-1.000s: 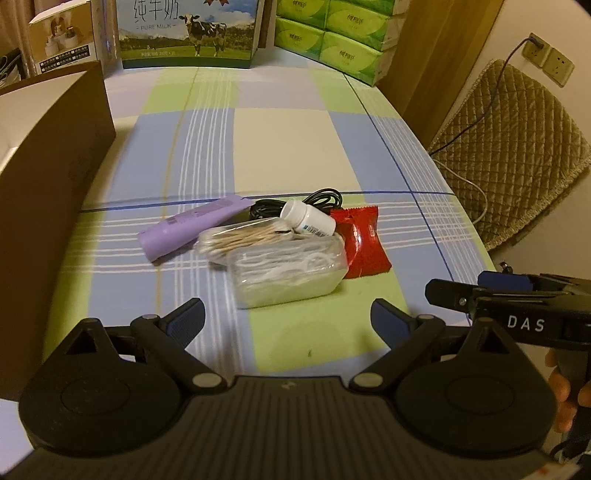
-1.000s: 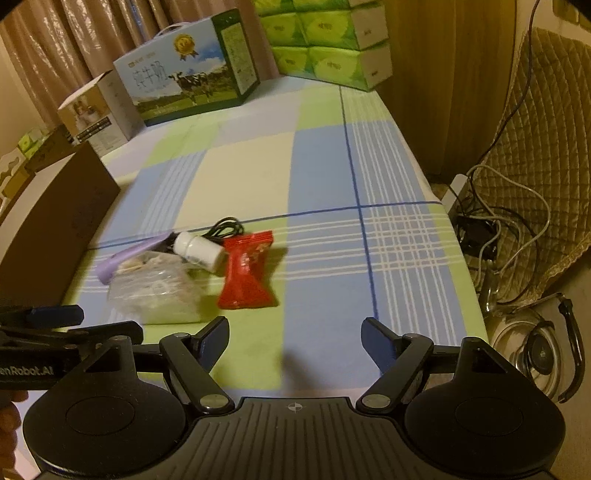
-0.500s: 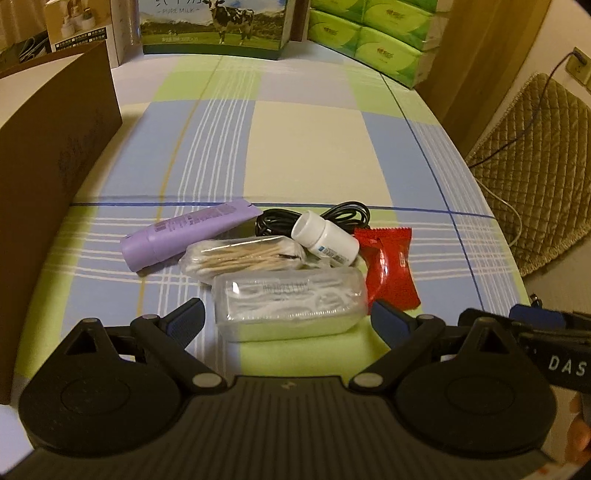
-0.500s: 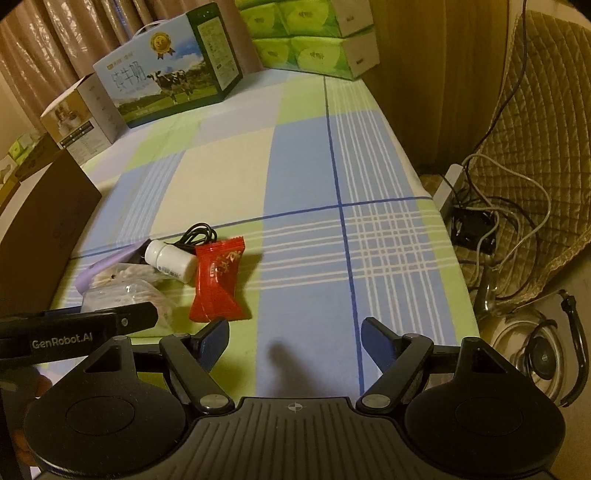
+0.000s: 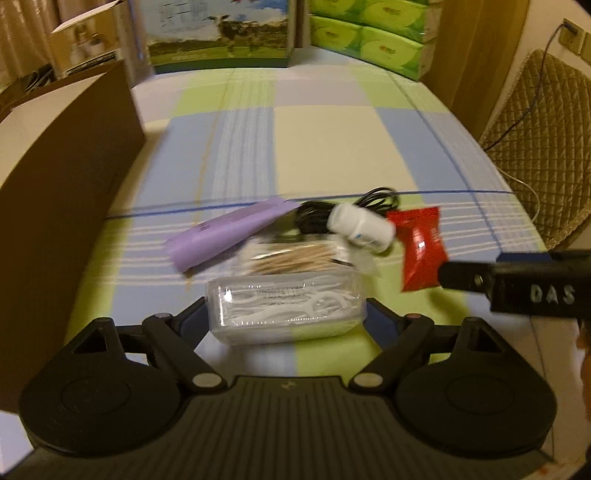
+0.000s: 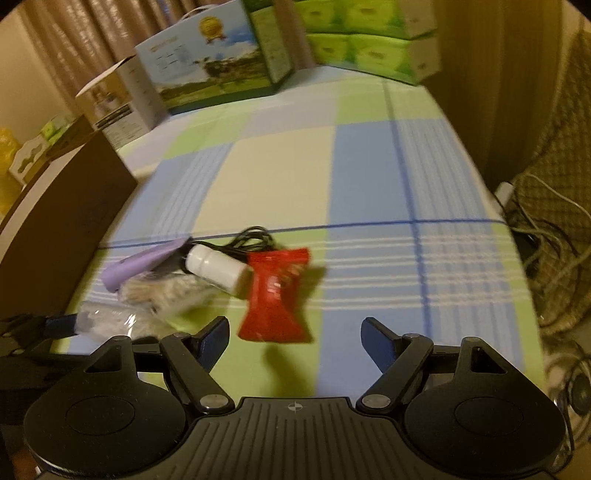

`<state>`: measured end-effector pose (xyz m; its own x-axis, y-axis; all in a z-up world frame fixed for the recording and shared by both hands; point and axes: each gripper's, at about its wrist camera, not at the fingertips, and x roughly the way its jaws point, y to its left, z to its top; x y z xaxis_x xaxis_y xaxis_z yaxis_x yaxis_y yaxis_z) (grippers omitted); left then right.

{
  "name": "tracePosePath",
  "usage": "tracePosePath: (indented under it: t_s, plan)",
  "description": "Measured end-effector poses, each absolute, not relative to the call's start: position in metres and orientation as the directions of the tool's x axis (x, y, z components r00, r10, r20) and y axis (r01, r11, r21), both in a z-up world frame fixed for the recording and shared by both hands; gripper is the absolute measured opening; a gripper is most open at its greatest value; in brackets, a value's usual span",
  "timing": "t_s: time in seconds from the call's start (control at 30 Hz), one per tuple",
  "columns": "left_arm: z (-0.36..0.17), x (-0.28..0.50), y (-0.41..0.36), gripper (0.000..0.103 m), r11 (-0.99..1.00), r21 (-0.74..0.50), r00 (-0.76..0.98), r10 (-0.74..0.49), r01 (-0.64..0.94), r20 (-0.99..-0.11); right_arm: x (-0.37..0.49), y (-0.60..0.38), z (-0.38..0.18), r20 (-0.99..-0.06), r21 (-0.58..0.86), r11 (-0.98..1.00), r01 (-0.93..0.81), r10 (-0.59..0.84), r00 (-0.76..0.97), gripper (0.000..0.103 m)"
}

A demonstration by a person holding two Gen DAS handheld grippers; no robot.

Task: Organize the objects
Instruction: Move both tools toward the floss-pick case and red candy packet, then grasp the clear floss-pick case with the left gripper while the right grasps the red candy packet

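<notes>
Now the clear box sits between the closing left gripper's jaws.

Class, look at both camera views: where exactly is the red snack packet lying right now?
The red snack packet lies on the checked tablecloth at the right end of the clutter, beside the white pill bottle. In the right wrist view it sits just ahead of the right gripper.

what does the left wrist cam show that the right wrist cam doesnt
Only the left wrist view shows the left gripper, jaws closing around the clear floss-pick box, and the wall socket.

Only the right wrist view shows the right gripper, jaws closing just short of the red packet, and the tangled cables on the floor.

Both show the purple tube, white bottle, brown box and milk carton.
</notes>
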<state>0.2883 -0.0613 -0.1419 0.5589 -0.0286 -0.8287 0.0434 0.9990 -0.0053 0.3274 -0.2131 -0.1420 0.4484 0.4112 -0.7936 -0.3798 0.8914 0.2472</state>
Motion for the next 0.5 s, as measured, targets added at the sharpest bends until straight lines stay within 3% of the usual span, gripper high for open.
tracePosePath:
  t_s: [0.27,0.4,0.5]
  plan:
    - [-0.14,0.278,-0.019,0.085,0.998,0.018,0.558,0.05,-0.062,-0.829,0.343,-0.189,-0.157,-0.805,0.217,0.887,-0.408,0.4,0.439,0.056]
    - [-0.139,0.274,-0.004,0.085,0.995,0.033,0.553,0.082,-0.098,-0.829,0.343,-0.185,-0.161,-0.804,0.195,0.884,-0.426,0.392,0.447,0.036]
    - [-0.138,0.271,0.004,0.085,0.993,0.036,0.551,0.09,-0.109,-0.83,0.341,-0.188,-0.161,-0.804,0.199,0.88,-0.432,0.399,0.441,0.03]
